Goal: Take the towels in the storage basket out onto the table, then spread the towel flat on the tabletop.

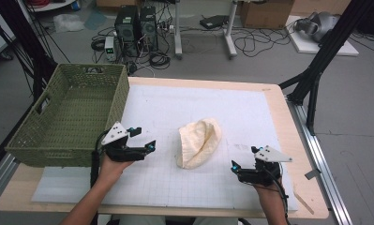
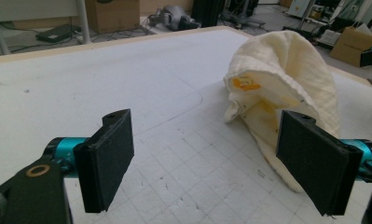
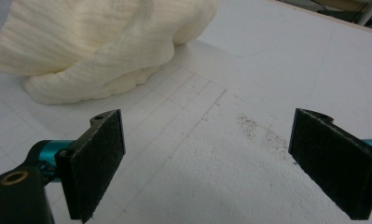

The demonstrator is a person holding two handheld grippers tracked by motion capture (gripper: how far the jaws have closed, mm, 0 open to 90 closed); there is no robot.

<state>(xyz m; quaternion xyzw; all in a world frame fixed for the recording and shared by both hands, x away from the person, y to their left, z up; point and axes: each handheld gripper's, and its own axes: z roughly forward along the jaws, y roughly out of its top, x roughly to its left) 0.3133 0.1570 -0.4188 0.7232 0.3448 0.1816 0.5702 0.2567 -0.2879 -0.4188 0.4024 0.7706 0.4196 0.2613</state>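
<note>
No readable text, brand, number or sign in any view. Small yellow-orange mark on cream cloth (image 2: 245, 84) in left gripper view, too blurred to read, maybe print or label. Cardboard boxes (image 1: 266, 13) in background of high view: no legible print. White mat (image 1: 250, 108): grid lines only, no figs.
</note>
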